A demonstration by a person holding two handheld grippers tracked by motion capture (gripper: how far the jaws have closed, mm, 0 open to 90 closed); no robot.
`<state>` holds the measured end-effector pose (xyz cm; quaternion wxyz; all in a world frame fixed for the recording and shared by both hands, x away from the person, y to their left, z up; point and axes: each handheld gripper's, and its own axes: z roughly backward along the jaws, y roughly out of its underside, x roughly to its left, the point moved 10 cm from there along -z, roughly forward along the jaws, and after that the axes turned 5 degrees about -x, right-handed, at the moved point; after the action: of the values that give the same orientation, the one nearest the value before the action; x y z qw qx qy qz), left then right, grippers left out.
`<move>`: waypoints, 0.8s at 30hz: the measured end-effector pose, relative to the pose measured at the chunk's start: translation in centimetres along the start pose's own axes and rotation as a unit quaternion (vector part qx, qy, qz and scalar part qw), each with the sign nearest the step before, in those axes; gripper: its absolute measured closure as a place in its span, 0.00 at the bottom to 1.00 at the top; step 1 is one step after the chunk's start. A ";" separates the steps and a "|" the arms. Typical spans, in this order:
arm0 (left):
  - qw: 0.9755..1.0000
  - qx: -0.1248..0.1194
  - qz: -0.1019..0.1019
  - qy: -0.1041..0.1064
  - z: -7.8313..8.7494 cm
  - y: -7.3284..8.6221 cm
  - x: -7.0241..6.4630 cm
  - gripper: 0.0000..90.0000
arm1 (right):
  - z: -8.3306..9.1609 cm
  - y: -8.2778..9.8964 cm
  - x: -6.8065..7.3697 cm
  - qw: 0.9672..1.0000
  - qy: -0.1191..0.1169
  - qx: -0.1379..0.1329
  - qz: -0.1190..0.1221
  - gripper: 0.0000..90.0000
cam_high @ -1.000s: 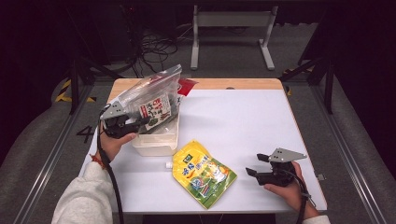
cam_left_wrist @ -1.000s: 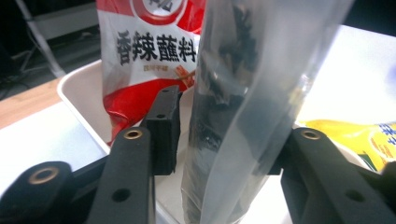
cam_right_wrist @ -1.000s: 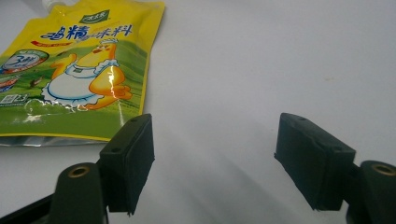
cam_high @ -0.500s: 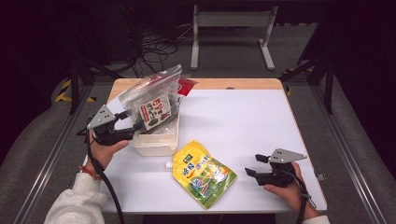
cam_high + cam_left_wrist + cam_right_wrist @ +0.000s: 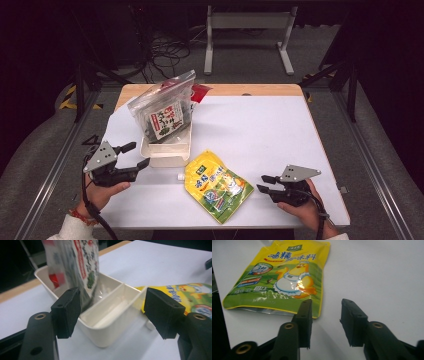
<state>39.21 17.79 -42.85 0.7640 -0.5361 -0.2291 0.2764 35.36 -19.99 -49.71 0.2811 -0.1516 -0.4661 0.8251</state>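
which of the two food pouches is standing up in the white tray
The clear seaweed packet stands propped in the white tray. The yellow-green pouch lies flat on the table, outside the tray.

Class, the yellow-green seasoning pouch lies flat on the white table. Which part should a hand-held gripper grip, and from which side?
Probably the corner of the pouch nearest the right hand-held gripper, approached low from the right. It lies flat, so only a thin edge fits between the jaws.
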 end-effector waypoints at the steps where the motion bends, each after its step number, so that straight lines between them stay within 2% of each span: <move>1: 1.000 0.005 0.000 0.003 0.0 0.4 -0.4 0.35 | -0.1 0.0 0.3 1.000 -0.006 0.001 0.003 0.74; 3: 1.000 0.025 -0.005 0.015 -0.4 1.6 -1.4 0.34 | -0.4 0.0 0.9 1.000 -0.011 0.007 0.011 0.78; 4: 1.000 0.025 -0.005 0.015 -0.4 1.6 -1.4 0.34 | -0.5 0.1 1.2 1.000 -0.015 0.010 0.014 0.81; 5: 0.999 0.032 -0.010 0.022 -0.6 2.1 -1.9 0.34 | -0.5 0.1 1.2 1.000 -0.015 0.010 0.014 0.81; 8: 0.997 0.057 -0.010 0.045 -1.4 3.5 -3.3 0.35 | -0.8 0.0 2.0 0.999 -0.021 0.015 0.019 0.86; 10: 0.996 0.067 -0.022 0.053 -1.8 4.2 -4.0 0.42 | -0.8 -0.2 2.3 1.000 -0.024 0.011 0.015 0.88; 11: 0.995 0.068 -0.022 0.063 -2.0 4.4 -4.5 0.48 | -0.8 -0.3 2.4 1.000 -0.025 0.009 0.010 0.88; 13: 0.993 0.079 -0.020 0.080 -2.4 5.0 -5.2 0.51 | -0.7 -0.7 2.9 1.000 -0.031 0.001 0.005 0.90; 15: 0.992 0.090 -0.012 0.091 -2.8 5.7 -5.8 0.50 | -0.8 -1.1 3.2 1.000 -0.030 -0.005 0.003 0.91; 17: 0.990 0.101 -0.012 0.102 -3.2 6.1 -6.4 0.50 | -1.0 -1.1 3.3 1.000 -0.028 -0.004 0.006 0.91; 21: 0.988 0.107 0.008 0.114 -3.8 6.4 -7.0 0.46 | -1.7 -0.9 3.2 1.000 -0.018 0.003 0.009 0.90; 22: 0.985 0.115 0.021 0.125 -4.0 6.7 -7.4 0.46 | -1.8 -0.9 3.2 1.000 -0.019 0.002 0.010 0.90; 23: 0.983 0.124 0.022 0.131 -4.1 7.0 -7.7 0.45 | -1.9 -1.0 3.2 1.000 -0.017 0.001 0.011 0.89; 24: 0.983 0.124 0.022 0.131 -4.1 7.0 -7.7 0.44 | -1.9 -1.0 3.2 1.000 -0.017 0.001 0.011 0.89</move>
<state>34.91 11.66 -51.22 0.8416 -0.4738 -0.0792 0.2470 34.13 -16.34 -49.81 0.2646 -0.1425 -0.4684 0.8308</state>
